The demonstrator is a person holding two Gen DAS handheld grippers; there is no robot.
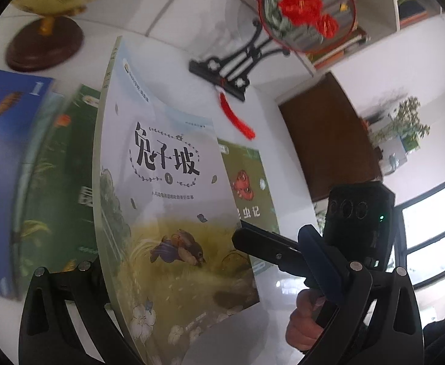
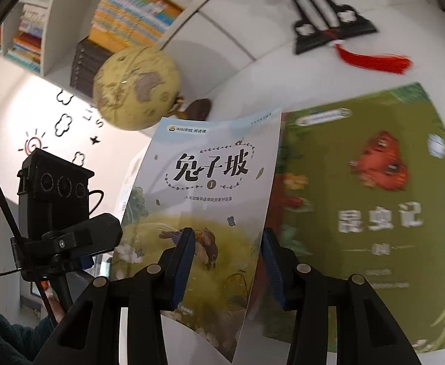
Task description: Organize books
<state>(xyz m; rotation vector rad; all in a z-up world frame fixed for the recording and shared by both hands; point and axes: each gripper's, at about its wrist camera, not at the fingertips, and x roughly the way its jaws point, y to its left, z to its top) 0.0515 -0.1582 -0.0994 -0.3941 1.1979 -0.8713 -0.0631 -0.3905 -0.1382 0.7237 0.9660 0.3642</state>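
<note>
the pale rabbit book (image 1: 161,182) was lifted off the desk (image 1: 277,115), bowing: thin, light, floppy. the left gripper (image 1: 100,279) pinched its spine edge; the right gripper (image 2: 227,261) held its free edge, jaws narrow. grip near corners.

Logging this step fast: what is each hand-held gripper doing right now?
Left hand-held gripper: shut on the pale rabbit book, lifted off the table.
Right hand-held gripper: its fingers straddle that book's edge; cannot tell if they pinch it.
</note>
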